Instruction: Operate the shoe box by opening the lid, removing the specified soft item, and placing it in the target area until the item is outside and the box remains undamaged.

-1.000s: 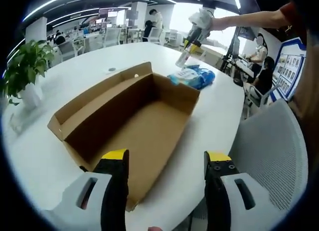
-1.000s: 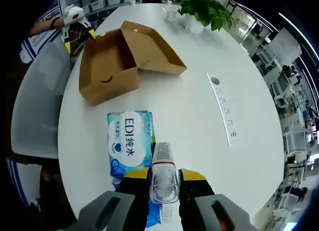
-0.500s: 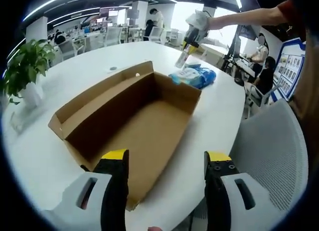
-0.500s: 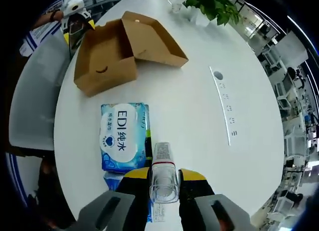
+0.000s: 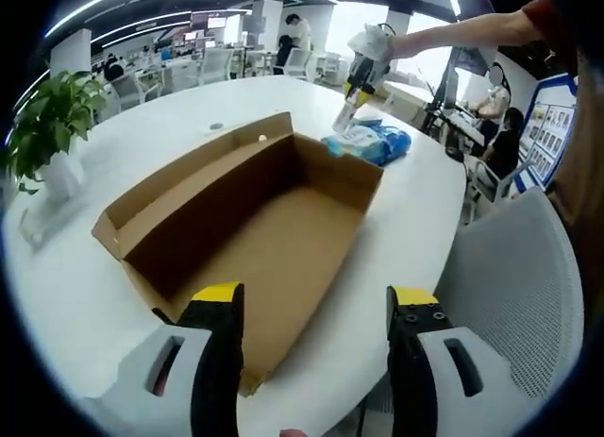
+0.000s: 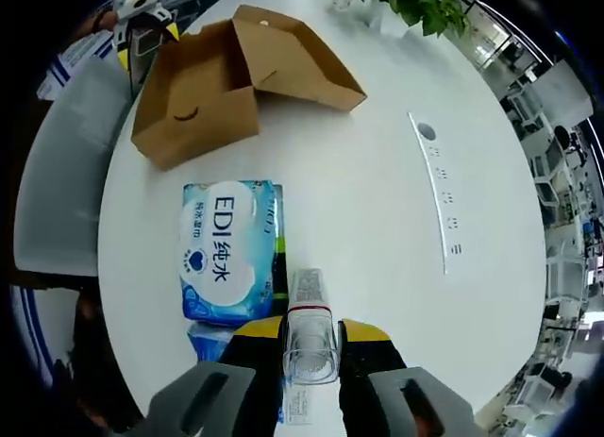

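The brown cardboard shoe box (image 5: 274,220) lies open and empty on the white table, its lid (image 5: 189,187) folded back to the left. My left gripper (image 5: 316,295) stands open at the box's near edge, nothing between its yellow-tipped fingers. Beyond the box lies a blue soft wipes pack (image 5: 370,141). Over the pack hangs my right gripper (image 5: 363,71). In the right gripper view that gripper (image 6: 310,331) is shut on a small clear bottle (image 6: 308,305), just above the pack (image 6: 226,250) marked EDI. The box (image 6: 203,88) and left gripper (image 6: 142,10) lie farther off.
A potted plant (image 5: 47,116) stands at the table's left side. A grey mesh chair (image 5: 514,267) sits at the table edge on the right. A row of sockets (image 6: 440,199) runs along the table top. People sit at desks behind.
My right gripper has come down with the bottle closer to the wipes pack. The left gripper and the box have stayed put.
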Available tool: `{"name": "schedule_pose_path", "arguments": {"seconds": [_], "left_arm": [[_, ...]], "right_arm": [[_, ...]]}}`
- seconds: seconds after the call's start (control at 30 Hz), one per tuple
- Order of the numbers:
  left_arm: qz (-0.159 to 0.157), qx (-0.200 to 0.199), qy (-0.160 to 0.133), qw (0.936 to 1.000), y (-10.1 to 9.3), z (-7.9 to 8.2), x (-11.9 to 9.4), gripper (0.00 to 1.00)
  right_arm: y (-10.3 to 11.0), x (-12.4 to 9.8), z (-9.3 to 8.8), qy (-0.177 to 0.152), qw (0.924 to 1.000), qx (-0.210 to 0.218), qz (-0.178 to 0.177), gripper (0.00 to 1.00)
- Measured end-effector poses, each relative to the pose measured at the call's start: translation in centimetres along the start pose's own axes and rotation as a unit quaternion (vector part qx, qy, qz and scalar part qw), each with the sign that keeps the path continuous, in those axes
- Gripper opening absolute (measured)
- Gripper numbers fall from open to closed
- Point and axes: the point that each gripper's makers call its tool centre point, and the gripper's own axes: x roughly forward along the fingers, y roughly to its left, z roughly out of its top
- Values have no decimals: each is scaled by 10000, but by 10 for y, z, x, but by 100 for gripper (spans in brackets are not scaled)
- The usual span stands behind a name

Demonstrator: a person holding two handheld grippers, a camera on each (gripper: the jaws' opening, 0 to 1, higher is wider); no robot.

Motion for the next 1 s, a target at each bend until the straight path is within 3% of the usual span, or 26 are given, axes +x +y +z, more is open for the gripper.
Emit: {"name": "schedule_pose_path", "arguments": {"seconds": [0.4, 1.0], "left_arm": [[6, -26, 53, 10000, -1, -2, 0, 61], [7, 3, 62, 10000, 1, 0, 1, 60]], "right_arm": [[4, 12, -13, 478, 9987, -172, 94, 17], [5, 17, -8, 909, 9936, -652, 167, 17]]}}
